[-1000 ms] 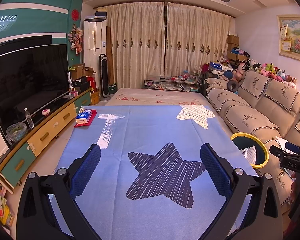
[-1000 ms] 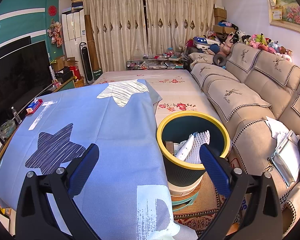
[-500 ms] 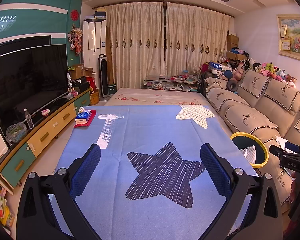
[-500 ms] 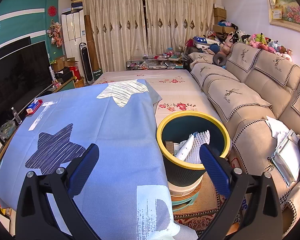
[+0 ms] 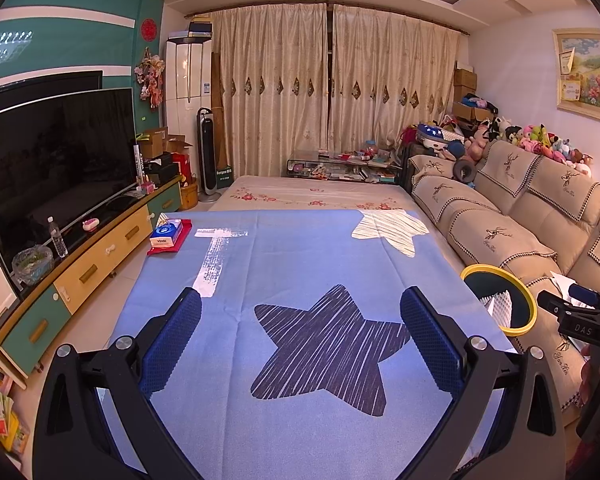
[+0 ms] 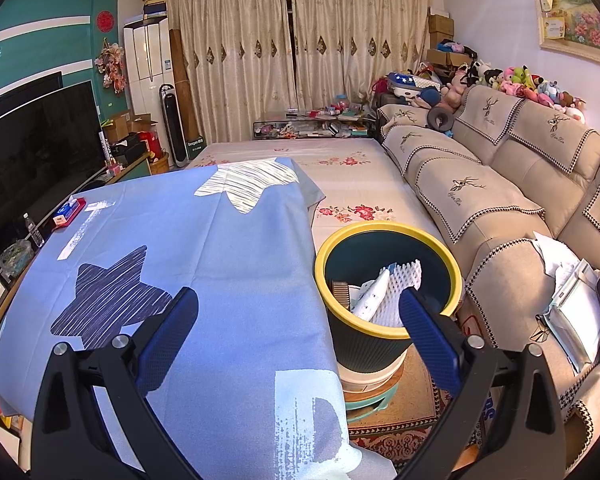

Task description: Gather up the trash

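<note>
Both the left gripper (image 5: 300,326) and right gripper (image 6: 298,326) hung empty with jaws wide apart over the blue star tablecloth (image 5: 300,256), and the yellow-rimmed trash bin (image 6: 388,280) — already holding white foam netting (image 6: 398,286) — stood just off the cloth's right edge, nearer the right gripper.

Few words can be read. In the left wrist view, the letters "DAS" stand in pale print on the black body of the right claw (image 5: 586,322) at the 3 o'clock edge. The tissue pack (image 5: 166,233) at 10 o'clock on the blue cloth (image 5: 284,264) bears "Vinda", only just legible. A green label at the foot of the tower fan (image 5: 208,152), toward 11 o'clock, carries white lettering too small to make out. In the right wrist view, a large pale "D" (image 6: 320,426) is printed on the cloth's near edge at 6 o'clock.
</note>
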A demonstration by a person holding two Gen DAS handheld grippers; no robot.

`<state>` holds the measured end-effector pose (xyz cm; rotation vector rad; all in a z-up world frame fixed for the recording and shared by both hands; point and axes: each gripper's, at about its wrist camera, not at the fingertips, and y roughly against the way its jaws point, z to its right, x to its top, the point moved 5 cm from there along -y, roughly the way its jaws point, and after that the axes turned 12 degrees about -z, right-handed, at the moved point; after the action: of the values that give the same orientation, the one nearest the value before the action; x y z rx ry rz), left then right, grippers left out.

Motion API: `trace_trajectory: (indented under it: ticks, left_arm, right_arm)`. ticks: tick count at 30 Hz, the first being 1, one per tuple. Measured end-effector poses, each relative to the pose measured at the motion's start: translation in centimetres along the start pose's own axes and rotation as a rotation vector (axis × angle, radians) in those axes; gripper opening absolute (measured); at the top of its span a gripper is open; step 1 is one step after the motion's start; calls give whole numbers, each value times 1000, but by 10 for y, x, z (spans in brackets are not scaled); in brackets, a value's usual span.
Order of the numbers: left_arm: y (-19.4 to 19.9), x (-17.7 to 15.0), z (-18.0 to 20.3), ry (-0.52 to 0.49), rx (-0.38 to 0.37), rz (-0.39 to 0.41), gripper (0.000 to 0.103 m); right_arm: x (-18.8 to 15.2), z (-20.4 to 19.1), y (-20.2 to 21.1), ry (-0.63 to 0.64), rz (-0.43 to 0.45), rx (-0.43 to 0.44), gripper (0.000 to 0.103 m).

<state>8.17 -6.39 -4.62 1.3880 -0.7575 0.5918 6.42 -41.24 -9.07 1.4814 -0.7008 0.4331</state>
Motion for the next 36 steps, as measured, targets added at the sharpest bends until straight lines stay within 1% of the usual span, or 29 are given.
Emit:
trace_trajectory:
  ticks: [21, 25, 29, 31, 33, 36]
  left_arm:
    - [-3, -1, 2, 1, 6, 3, 98]
    - [-4, -1, 2, -1, -1, -1, 98]
    - [-7, -1, 2, 5, -25, -13, 98]
    - [-6, -1, 3, -9, -16, 7, 98]
    - [-5, 1, 6, -31, 8, 19, 98]
    - [-5, 3, 9, -40, -9, 23, 98]
  right_arm:
    - [0, -2, -1, -1, -3, 2, 95]
    - [0, -2, -1, 0, -3, 2, 95]
    - [0, -3, -1, 0, -4, 2, 96]
    - [0, -2, -1, -1, -3, 2, 95]
    - [0, -3, -1, -1, -4, 3, 96]
    - [-1, -4, -2, -2, -7, 6, 96]
